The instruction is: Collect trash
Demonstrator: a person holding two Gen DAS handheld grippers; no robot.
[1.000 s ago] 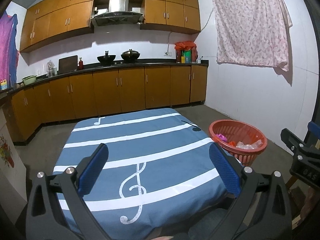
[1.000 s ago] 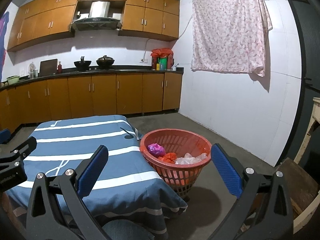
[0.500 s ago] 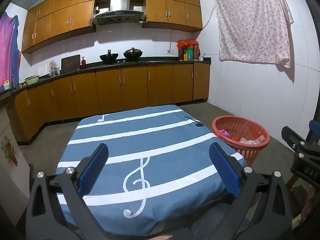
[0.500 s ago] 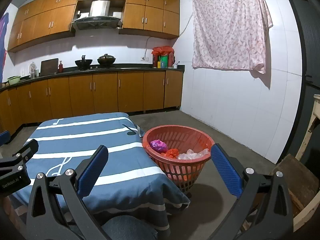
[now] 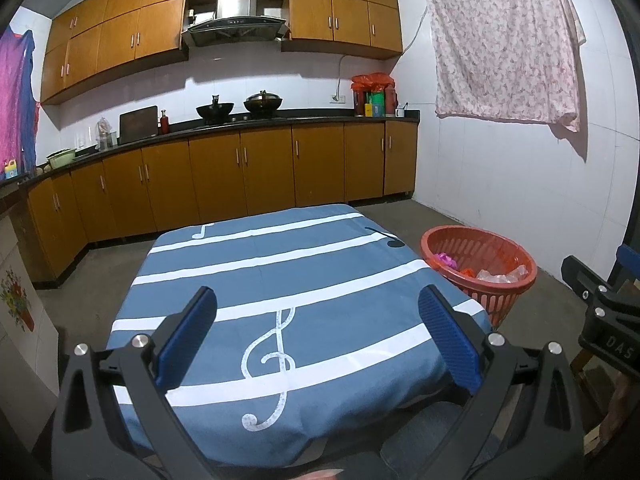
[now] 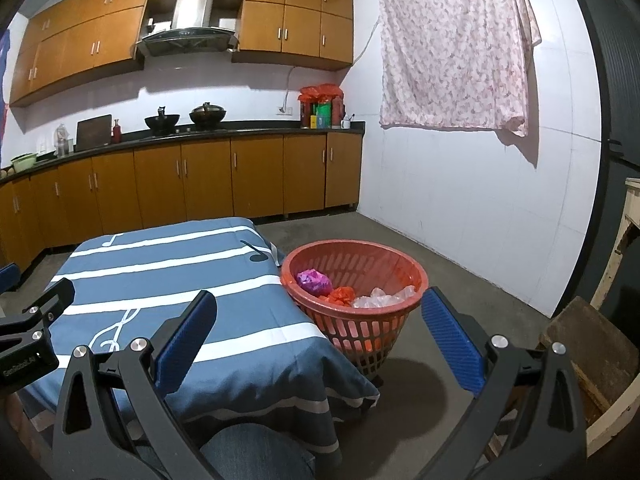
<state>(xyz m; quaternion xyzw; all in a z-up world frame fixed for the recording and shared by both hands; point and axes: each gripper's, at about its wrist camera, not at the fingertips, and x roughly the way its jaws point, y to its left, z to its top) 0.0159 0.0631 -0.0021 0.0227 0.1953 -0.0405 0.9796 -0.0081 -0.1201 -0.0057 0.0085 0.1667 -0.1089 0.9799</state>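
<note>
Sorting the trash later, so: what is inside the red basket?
The red basket holds a purple wad, an orange bag and clear plastic. Anything beneath them is hidden.

You see a blue tablecloth (image 5: 304,280) striped white with white and black music notes, a red-orange basket (image 6: 354,276) holding a magenta wad (image 6: 314,280), an orange scrap (image 6: 340,294) and clear plastic (image 6: 384,298), blue-padded black grippers (image 5: 320,344), a pink floral cloth (image 6: 452,52), and brown cabinets (image 5: 240,172).
</note>
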